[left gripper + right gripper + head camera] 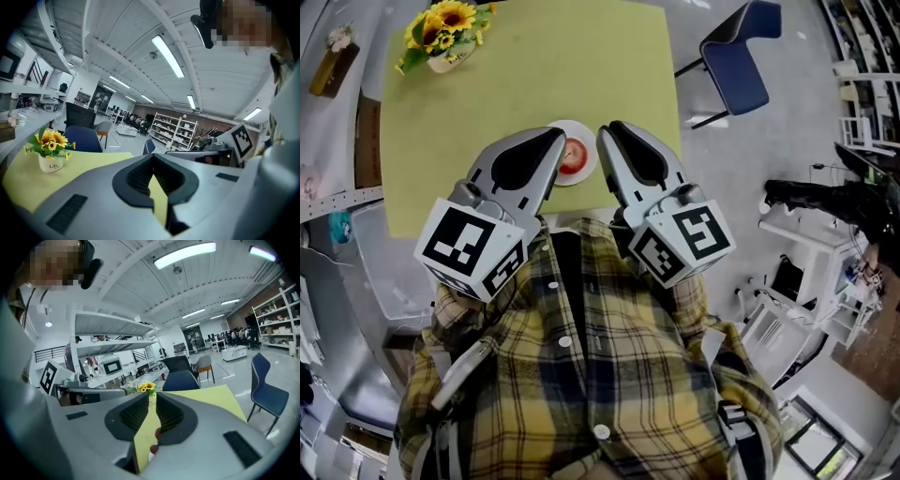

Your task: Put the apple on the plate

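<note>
The red apple (574, 155) lies on a small white plate (585, 129) near the front edge of the yellow-green table (525, 75). Both grippers are held up close to the person's chest, above and in front of the plate, touching nothing. My left gripper (561, 137) is shut and empty; in its own view the tips (153, 157) meet. My right gripper (605, 131) stands beside it with only a narrow slit between its pads (152, 394) and nothing in it. Through that slit, slivers of the apple (157, 432) show far below.
A white pot of sunflowers (445, 33) stands at the table's far left corner. A blue chair (736, 56) sits off the table's right side. Shelves and white equipment crowd the floor at right; a grey bench runs along the left.
</note>
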Demonstrator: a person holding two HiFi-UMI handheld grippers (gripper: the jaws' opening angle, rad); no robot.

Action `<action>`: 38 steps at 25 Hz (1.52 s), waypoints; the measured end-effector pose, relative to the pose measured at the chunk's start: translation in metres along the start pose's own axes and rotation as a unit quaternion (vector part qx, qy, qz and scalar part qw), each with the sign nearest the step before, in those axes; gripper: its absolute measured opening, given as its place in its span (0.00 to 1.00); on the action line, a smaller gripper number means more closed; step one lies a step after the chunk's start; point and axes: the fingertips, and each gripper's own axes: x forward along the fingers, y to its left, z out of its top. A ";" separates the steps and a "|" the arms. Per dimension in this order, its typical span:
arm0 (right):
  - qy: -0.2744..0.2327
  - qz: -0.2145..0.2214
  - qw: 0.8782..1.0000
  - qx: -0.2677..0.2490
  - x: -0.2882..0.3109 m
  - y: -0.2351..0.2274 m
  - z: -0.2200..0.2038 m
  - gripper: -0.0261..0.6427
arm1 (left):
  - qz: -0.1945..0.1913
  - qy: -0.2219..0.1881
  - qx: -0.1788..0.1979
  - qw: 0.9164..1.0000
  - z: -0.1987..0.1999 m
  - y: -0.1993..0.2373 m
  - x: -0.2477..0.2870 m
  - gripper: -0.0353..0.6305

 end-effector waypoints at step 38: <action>0.068 0.039 0.997 0.009 0.009 -0.006 -0.033 0.03 | 0.004 -0.004 -0.014 1.000 -0.004 0.003 0.012 0.07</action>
